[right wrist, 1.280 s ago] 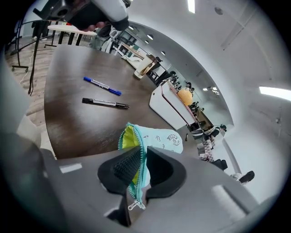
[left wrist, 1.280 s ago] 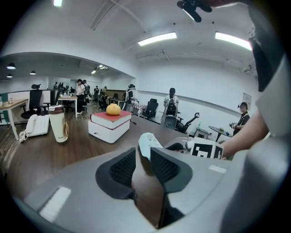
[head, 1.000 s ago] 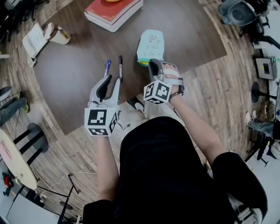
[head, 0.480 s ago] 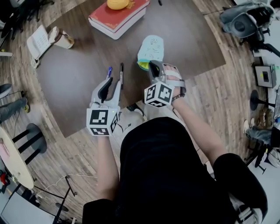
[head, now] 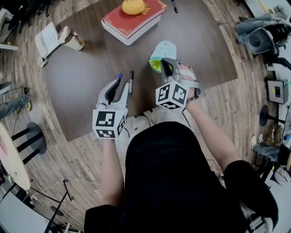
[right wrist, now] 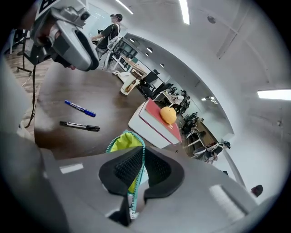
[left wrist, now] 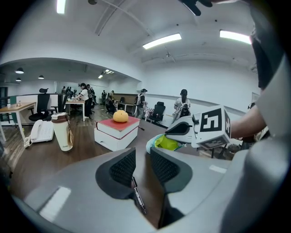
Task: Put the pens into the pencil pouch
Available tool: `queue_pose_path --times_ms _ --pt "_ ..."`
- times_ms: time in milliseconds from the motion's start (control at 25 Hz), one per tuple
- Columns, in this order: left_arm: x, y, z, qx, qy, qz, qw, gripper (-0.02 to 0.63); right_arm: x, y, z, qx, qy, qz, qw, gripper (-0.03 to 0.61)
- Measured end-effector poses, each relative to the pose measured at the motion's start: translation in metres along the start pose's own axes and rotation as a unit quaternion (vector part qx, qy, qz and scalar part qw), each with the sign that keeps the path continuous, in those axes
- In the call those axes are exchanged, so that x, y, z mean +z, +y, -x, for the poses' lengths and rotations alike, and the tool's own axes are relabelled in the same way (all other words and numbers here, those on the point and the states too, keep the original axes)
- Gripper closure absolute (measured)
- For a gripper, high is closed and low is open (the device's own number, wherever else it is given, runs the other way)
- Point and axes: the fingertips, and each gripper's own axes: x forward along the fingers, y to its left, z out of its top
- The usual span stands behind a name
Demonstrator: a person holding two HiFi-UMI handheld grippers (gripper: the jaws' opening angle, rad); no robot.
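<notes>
A pale teal pencil pouch (head: 164, 49) with a yellow-green lining (right wrist: 120, 143) lies on the dark table, its zipped mouth open toward me. My right gripper (head: 166, 66) is shut on the pouch's zipper edge (right wrist: 142, 157) and holds that edge up off the table. A blue pen (head: 119, 77) and a black pen (head: 131, 83) lie side by side to the pouch's left. My left gripper (head: 117, 87) hovers just short of them, jaws a little apart with nothing between the pads. Through that gap (left wrist: 143, 164) the black pen (left wrist: 137, 196) shows on the table.
A thick red-and-white book (head: 134, 20) with an orange (head: 133, 7) on it sits at the table's far side. A lidded tumbler (head: 75, 41) and a desk phone (head: 47, 38) stand far left. Another pen (head: 174, 5) lies beyond the book. The table's near edge (head: 86, 132) is close to me.
The right gripper has risen with the pouch's edge in its jaws, tilting the pouch's mouth up. The left gripper has crept a little toward the pens.
</notes>
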Motion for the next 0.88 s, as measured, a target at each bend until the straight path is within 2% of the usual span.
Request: queue_pose_path --times_ms 400,880 --pt "-0.002 0.007 -0.018 0.011 0.012 0.014 0.9998 0.514 0.010 -0.031 -0.015 0.018 -0.011 -0.010 1.000 0.552" --pt "-0.038 0.011 -0.042 0.024 0.056 0.033 0.9976 0.512 0.020 -0.051 -0.031 0.067 -0.030 -0.061 0.995 0.554"
